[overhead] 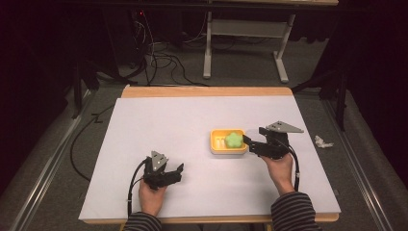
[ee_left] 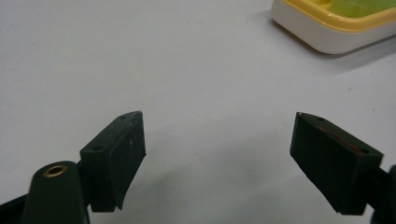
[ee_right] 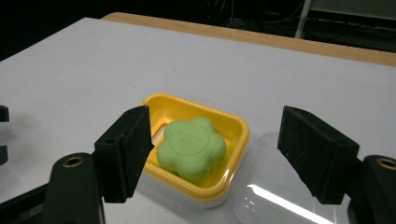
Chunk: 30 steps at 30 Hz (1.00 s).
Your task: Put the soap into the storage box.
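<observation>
Table covered by a white sheet, with a wooden edge along its far side, seen from above. Right of centre sits a small yellow tray with a white base, holding a green flower-shaped soap.

Just right of the tray, the right gripper points left toward it, held in the person's right hand; a striped sleeve covers the forearm. Near the front left of the table, well apart from the tray, the left hand holds the left gripper, angled toward the right.

The right gripper view adds detail the high view lacks: a clear plastic lid lies on the sheet, touching the tray's right side, and the soap's top carries a stamped circular mark, too small to read. Its jaws stand wide apart, the left one over the tray's near left corner, the right one above the lid, holding nothing.

The left gripper view shows its jaws also spread wide over bare white sheet, with a corner of the tray at far right.
</observation>
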Available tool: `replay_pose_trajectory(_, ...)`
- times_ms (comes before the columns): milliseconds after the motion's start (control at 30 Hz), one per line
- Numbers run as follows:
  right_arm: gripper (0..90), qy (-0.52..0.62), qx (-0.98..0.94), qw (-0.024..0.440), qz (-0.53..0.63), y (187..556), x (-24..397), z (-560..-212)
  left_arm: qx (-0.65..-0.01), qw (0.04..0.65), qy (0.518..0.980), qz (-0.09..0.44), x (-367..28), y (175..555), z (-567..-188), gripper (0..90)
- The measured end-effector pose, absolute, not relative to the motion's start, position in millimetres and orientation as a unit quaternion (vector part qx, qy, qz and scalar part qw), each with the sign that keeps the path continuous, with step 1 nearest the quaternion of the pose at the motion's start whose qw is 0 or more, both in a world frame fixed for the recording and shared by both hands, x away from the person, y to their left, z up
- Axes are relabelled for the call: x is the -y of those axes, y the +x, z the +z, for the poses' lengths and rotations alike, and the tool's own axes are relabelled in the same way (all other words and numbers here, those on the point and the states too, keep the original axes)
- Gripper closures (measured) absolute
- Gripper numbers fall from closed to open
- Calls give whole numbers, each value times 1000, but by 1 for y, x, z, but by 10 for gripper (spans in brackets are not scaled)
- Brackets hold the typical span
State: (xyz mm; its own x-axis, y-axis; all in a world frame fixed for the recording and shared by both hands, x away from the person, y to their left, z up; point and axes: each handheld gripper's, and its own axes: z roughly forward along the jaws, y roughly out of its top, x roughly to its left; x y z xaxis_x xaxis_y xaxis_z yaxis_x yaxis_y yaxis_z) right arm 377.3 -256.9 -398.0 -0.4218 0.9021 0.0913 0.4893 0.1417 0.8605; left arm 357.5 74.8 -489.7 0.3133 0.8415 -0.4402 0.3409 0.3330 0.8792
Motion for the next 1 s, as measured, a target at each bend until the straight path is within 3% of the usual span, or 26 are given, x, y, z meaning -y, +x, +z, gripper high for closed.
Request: replay_pose_trajectory(1000, 295, 478, -710, 257, 449, 350, 280, -396, -554, 603, 535, 207, -75, 359, -490, 186)
